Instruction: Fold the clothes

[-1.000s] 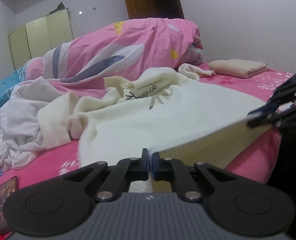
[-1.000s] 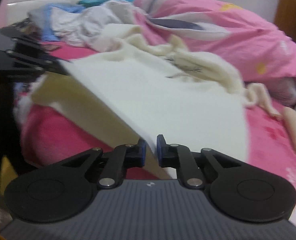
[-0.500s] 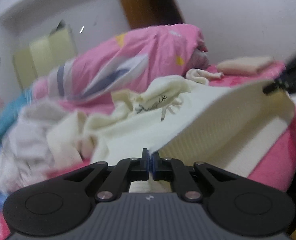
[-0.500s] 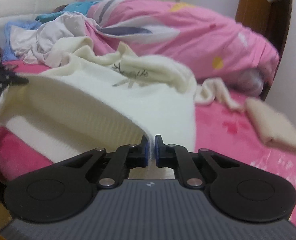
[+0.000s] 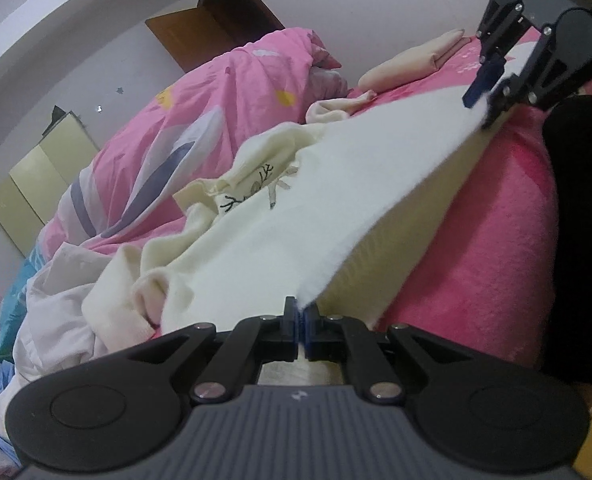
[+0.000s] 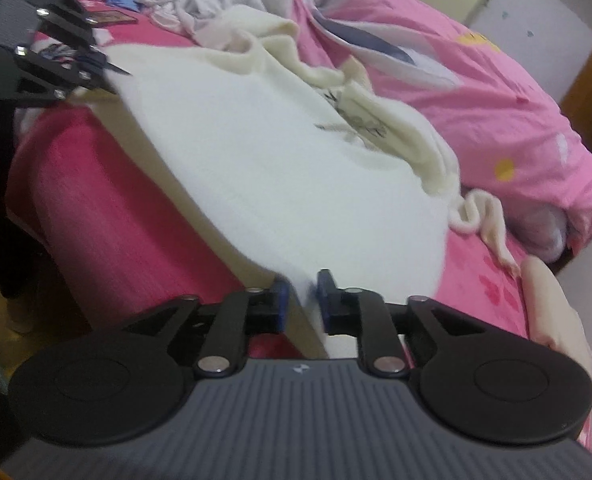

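- Deep-pink fleece bed cover (image 5: pixel 495 248): spans lower right of your left view.
- Cream knit sweater (image 5: pixel 315 208): spread at centre, hem lifted.
- Left gripper (image 5: pixel 299 320): pinched tight on your hem corner.
- Right gripper (image 6: pixel 303 300): jaws just parting, hem corner between, pads clear.

Black gripper (image 5: pixel 299 326) – blue pads, silver screws, ribbed grey body

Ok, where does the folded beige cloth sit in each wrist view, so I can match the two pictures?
Left wrist: folded beige cloth lies upper right on the pink bed, just left of the right tongs.
Right wrist: it is at the right edge, low, partly behind the tongs' own body.
Shared landmark: the cream sweater with its dark antler print, spread between both tongs.
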Available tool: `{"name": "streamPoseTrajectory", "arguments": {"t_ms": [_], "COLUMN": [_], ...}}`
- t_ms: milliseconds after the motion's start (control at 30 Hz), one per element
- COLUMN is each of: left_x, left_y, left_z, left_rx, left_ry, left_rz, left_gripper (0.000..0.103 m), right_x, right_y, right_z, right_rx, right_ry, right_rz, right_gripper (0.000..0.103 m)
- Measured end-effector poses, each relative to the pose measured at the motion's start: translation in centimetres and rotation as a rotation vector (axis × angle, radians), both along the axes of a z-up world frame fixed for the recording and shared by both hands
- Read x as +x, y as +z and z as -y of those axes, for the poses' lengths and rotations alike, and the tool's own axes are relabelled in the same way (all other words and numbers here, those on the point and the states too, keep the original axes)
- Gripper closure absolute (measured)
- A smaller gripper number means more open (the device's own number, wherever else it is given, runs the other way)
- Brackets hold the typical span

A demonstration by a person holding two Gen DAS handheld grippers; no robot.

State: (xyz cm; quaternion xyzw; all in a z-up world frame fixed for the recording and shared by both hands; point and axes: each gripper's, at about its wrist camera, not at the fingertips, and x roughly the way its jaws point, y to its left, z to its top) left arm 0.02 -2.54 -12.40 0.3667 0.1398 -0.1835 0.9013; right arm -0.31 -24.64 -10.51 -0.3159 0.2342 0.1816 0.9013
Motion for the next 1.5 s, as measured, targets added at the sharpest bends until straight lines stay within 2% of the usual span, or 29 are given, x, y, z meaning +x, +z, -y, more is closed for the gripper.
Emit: {"name": "streamPoseTrajectory", "arguments": {"t_ms": [233,333,367,433,700,833,967,1100,1267,1333,1433,1500], "left_x": [0.9,1.1,1.2,1.4,2.6,2.3,1.7,0.4,-0.2,-0.3,-0.1,-0.2], "left_y": [-0.3,-0.4,-0.4,-0.4,0.0,-1.2,-2.3,-1.7,-3.1,-3.2,-3.0,-3.2], "left_z": [0.6,0.7,0.7,0.9,1.5,1.7,1.5,1.1,1.5,1.6,1.5,1.6], "left_rx": [0.051,0.067,0.072,0.092,0.098,0.149,0.175,0.131,0.186,0.176,0.148,0.158], "left_ry": [-0.025,-0.036,-0.039,-0.030,0.043,0.029,-0.005,-0.023,-0.057,-0.053,-0.037,-0.036], "left_rz": [-0.010,-0.004,0.002,0.036,0.257,0.284,0.217,0.195,0.189,0.174,0.154,0.165], "left_gripper": [0.095,0.095,0.095,0.098,0.099,0.099,0.099,0.099,0.099,0.099,0.099,0.099], "right_x": [0.9,1.6,1.8,2.1,4.3,4.9,4.9,4.1,3.3,2.7,1.7,0.9], "right_y": [-0.2,-0.2,-0.1,-0.1,-1.5,-3.3,-4.1,-3.1,-4.0,-3.5,-2.8,-1.5], "right_z": [-3.4,-4.2,-4.3,-4.7,-6.7,-7.4,-7.4,-6.7,-6.2,-5.9,-5.5,-4.7], "right_rx": [-0.052,-0.067,-0.065,-0.081,-0.248,-0.352,-0.369,-0.325,-0.349,-0.346,-0.342,-0.272], "right_ry": [0.112,0.129,0.133,0.132,0.058,0.040,0.062,0.076,0.098,0.104,0.114,0.112], "right_rz": [0.008,0.001,-0.002,0.018,0.221,0.297,0.254,0.222,0.186,0.176,0.161,0.119], "right_gripper": [0.078,0.083,0.093,0.096,0.100,0.100,0.100,0.100,0.100,0.097,0.086,0.073]}}
